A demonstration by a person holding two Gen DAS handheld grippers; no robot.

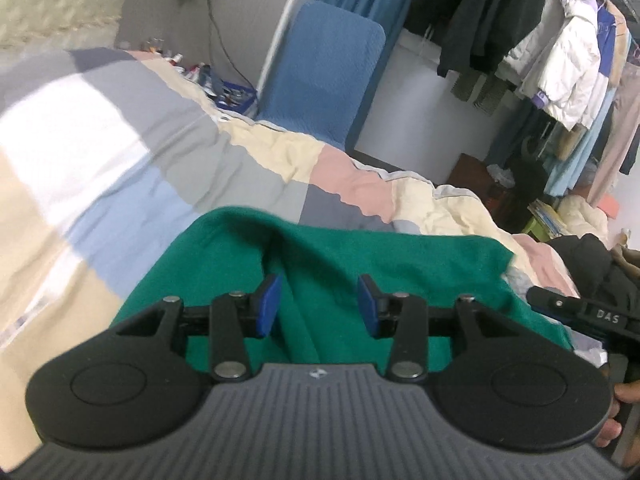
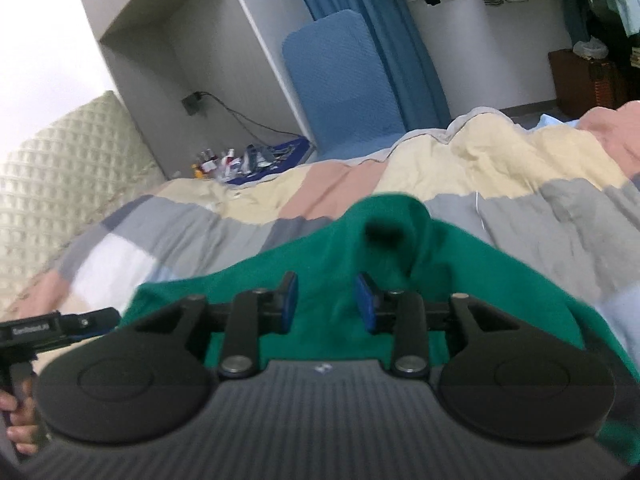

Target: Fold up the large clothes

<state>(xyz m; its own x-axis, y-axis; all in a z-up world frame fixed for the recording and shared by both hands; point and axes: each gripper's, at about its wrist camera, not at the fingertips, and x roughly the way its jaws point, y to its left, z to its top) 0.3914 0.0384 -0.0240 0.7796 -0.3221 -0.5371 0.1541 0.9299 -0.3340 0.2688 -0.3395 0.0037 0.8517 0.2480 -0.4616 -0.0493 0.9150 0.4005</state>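
Note:
A green garment point(image 1: 320, 256) lies rumpled on a patchwork duvet point(image 1: 120, 152); the right wrist view shows the same green garment point(image 2: 360, 248) with a raised fold at its far end. My left gripper point(image 1: 318, 306) hovers over the cloth with its blue pads point(image 1: 267, 306) apart and nothing pinched between them. My right gripper point(image 2: 325, 306) is likewise open above the garment, its pads point(image 2: 365, 306) clear of the fabric. The other gripper's tip shows at each view's edge, the right gripper point(image 1: 538, 294) in the left wrist view.
The duvet point(image 2: 500, 184) covers a bed. Beyond it stand a blue padded chair back point(image 1: 324, 64), a blue curtain point(image 2: 400, 40) and a rack of hanging clothes point(image 1: 568, 64). A tray of small bottles point(image 2: 248, 160) sits by the wall. Dark clothing point(image 1: 592, 268) lies at right.

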